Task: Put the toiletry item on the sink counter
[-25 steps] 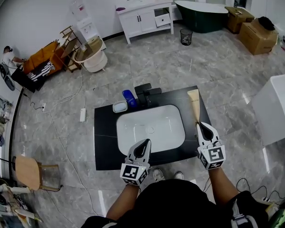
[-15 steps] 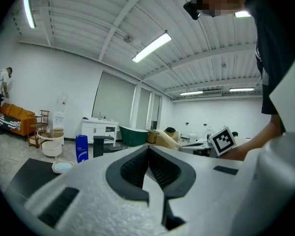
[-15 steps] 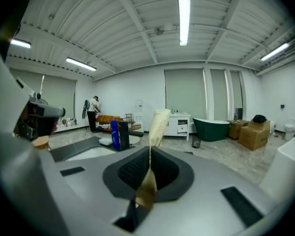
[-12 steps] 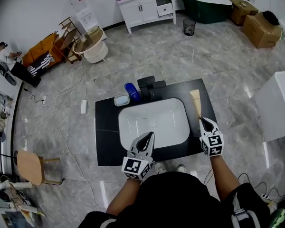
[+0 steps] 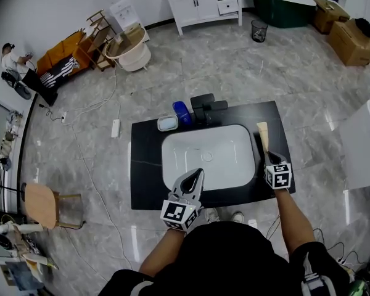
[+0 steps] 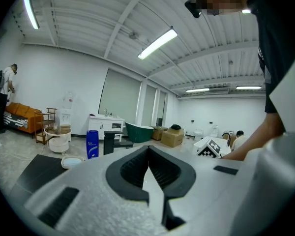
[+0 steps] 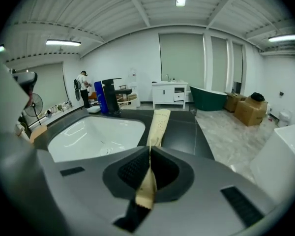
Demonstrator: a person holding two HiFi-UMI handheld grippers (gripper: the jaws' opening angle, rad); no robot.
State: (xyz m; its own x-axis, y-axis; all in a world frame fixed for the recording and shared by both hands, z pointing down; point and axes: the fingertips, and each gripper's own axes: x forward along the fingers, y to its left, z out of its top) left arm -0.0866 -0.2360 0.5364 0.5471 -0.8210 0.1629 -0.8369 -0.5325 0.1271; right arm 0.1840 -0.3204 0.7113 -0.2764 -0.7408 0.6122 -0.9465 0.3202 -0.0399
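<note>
- Over on the right side of the black bench (image 5: 145, 165), the right tool (image 5: 270, 159) is clamping down on a long tan toiletry packet (image 5: 263, 134), with the jaws squeezed narrow on its near end.
- The packet is stretching away from the tool, along the strip of bench just beside the right edge of the white basin (image 5: 209, 159).
- Whether its far end is touching the bench is hard to call from here.
- Seen from the right gripper view, the packet's crimped tail is poking out behind the pads, and the flat body is running straight ahead.
- The left tool (image 5: 194, 177) is hovering at the near edge of the basin, and its jaws are pressing together with nothing between them.
- At the back of the bench, a blue bottle (image 5: 183, 111) is standing upright just beside the black faucet (image 5: 203, 106).
- A small pale dish (image 5: 167, 123) is sitting just to the left of the bottle.
</note>
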